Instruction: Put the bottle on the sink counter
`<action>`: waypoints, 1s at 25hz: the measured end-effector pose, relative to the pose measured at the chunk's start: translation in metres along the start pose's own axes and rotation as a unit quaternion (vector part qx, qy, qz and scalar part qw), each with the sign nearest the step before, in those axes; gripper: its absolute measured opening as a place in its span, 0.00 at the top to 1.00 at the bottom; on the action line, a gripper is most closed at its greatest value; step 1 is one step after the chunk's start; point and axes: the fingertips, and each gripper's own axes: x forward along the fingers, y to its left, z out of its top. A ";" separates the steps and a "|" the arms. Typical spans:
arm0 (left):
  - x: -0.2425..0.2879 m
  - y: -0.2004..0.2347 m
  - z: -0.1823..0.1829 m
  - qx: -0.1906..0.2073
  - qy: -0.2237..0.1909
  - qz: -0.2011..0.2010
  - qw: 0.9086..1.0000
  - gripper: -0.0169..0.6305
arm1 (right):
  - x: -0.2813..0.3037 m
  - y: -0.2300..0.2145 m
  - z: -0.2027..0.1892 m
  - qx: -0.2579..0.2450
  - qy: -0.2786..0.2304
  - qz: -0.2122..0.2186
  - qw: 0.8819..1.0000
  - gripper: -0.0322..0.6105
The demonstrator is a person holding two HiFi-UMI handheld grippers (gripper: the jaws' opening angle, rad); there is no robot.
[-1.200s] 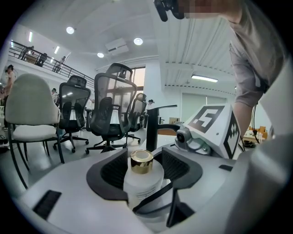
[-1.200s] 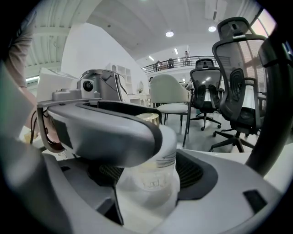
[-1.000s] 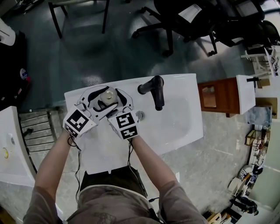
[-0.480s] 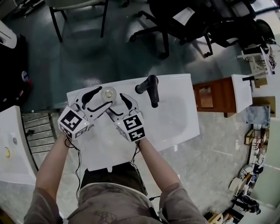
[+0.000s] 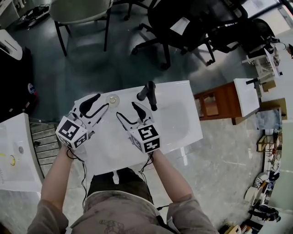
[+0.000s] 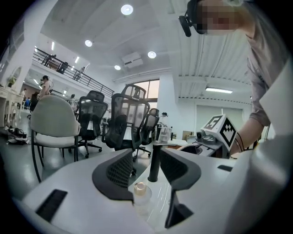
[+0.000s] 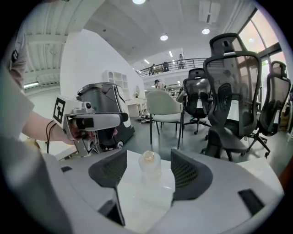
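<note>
A small clear bottle (image 5: 112, 99) with a pale cap stands upright on the white sink counter (image 5: 110, 151), back left, beside the black faucet (image 5: 149, 93). My left gripper (image 5: 97, 105) is to its left and slightly nearer me; its jaws are closing with nothing between them. In the left gripper view the bottle (image 6: 141, 194) stands free just past the tips of the left gripper (image 6: 146, 157). My right gripper (image 5: 129, 115) is open and empty, just short of the bottle on its right. In the right gripper view the bottle (image 7: 150, 165) shows ahead of the right gripper (image 7: 149, 176).
The sink basin (image 5: 176, 119) lies to the right of the faucet. A wooden cabinet (image 5: 215, 105) stands further right. Office chairs (image 5: 183, 23) and a pale chair (image 5: 80, 11) stand on the floor behind the counter. A metal rack (image 5: 43, 139) is at the left.
Both grippers have let go of the bottle and drawn back toward me, the left to the left and the right to the right. The bottle stays standing on the counter.
</note>
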 end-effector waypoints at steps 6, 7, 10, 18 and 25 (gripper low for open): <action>-0.021 -0.004 0.045 -0.010 -0.022 0.017 1.000 0.73 | -0.049 0.009 0.057 -0.057 -0.049 -0.030 0.997 0.66; -0.024 -0.004 0.051 -0.002 -0.024 0.021 0.999 0.74 | -0.057 0.010 0.066 -0.056 -0.058 -0.032 0.996 0.66; -0.037 -0.001 0.069 0.009 -0.032 0.038 0.999 0.77 | -0.076 0.017 0.093 -0.050 -0.087 -0.030 0.994 0.67; -0.077 -0.009 0.124 0.046 -0.047 0.095 0.993 0.83 | -0.135 0.033 0.152 -0.063 -0.140 -0.051 0.987 0.74; -0.117 -0.038 0.178 0.092 -0.089 0.122 0.984 0.87 | -0.182 0.046 0.185 -0.072 -0.181 -0.062 0.979 0.83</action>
